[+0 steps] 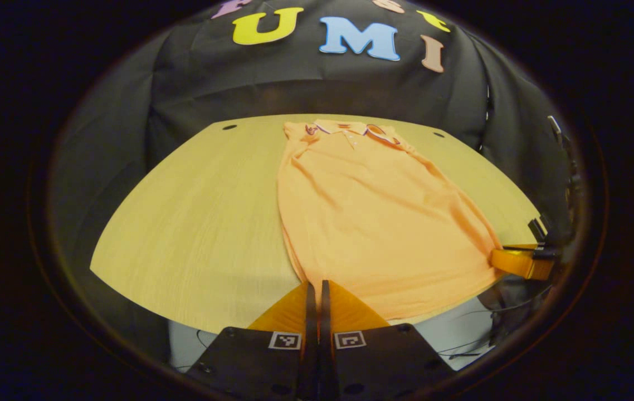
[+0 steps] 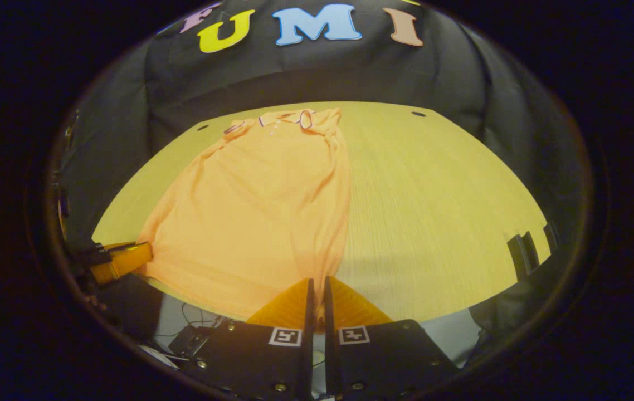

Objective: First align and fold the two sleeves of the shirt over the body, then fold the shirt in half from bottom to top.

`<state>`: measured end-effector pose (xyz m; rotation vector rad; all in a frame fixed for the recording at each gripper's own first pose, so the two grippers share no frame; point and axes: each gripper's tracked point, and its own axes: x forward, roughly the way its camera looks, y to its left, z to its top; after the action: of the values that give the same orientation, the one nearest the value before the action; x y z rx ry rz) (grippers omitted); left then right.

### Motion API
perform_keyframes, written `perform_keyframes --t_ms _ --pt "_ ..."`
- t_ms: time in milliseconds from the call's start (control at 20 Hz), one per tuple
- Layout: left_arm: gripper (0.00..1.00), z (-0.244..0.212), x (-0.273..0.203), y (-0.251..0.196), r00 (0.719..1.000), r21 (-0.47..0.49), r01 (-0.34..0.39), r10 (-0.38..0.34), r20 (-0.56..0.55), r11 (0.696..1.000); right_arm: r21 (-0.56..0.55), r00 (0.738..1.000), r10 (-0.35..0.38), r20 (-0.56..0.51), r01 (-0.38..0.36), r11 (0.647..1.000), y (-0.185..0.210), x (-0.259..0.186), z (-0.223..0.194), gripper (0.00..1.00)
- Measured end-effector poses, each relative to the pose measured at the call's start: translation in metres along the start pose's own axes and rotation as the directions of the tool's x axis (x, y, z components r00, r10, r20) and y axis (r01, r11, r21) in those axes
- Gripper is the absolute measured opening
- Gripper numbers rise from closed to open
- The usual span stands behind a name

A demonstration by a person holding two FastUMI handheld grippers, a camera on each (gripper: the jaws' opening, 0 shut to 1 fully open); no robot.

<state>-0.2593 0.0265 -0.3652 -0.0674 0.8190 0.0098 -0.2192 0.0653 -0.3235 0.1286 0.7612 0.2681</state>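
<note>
Shirt (image 1: 372, 223) hem corners look pinched: left gripper (image 1: 317, 287) closed at the near-left corner, right gripper (image 2: 317, 284) closed at the near-right. Sleeves seem folded in; shirt flat on the bench (image 1: 194, 223), collar far. Next: carry the hem evenly up to the collar.

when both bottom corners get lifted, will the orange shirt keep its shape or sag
Probably sag: the orange shirt lies flat with soft wrinkles, so the middle of the hem would likely droop between the left gripper and right gripper. It looks thin and light, and may slide on the smooth wooden table when dragged.
</note>
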Motion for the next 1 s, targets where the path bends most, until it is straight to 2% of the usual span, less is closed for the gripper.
perform_keyframes --t_ms 50,100,150,350,500,650,1000 --pt "0.08 0.003 0.000 0.001 1.000 -0.036 0.000 0.000 -0.007 0.999 0.012 1.000 0.006 -0.015 -0.006 1.000 -0.001 0.002 -0.002 0.09" --pt "0.07 0.004 -0.001 0.004 1.000 -0.067 -0.009 0.008 -0.015 0.998 0.016 1.000 0.016 -0.024 -0.016 1.000 0.000 0.000 -0.001 0.04" --pt "0.07 0.009 -0.002 0.005 1.000 -0.080 -0.015 0.014 -0.012 0.997 0.030 0.999 0.031 -0.036 -0.030 0.999 0.001 -0.001 0.000 0.04" --pt "0.07 0.041 -0.012 -0.006 0.999 -0.010 -0.002 0.002 0.053 1.000 0.021 0.999 0.044 0.010 -0.044 0.999 0.003 -0.016 0.027 0.04" --pt "0.07 0.082 -0.019 -0.016 0.992 0.010 0.019 -0.020 0.123 1.000 -0.013 0.997 0.033 0.064 -0.032 0.999 0.002 -0.030 0.059 0.04" --pt "0.07 0.122 -0.021 -0.018 0.984 -0.012 0.029 -0.027 0.177 1.000 -0.026 0.994 0.030 0.102 -0.028 0.999 0.001 -0.032 0.092 0.04" --pt "0.07 0.200 -0.010 -0.008 0.964 -0.046 0.030 -0.017 0.266 0.998 -0.021 0.981 0.034 0.192 -0.031 0.999 0.004 -0.010 0.186 0.04"
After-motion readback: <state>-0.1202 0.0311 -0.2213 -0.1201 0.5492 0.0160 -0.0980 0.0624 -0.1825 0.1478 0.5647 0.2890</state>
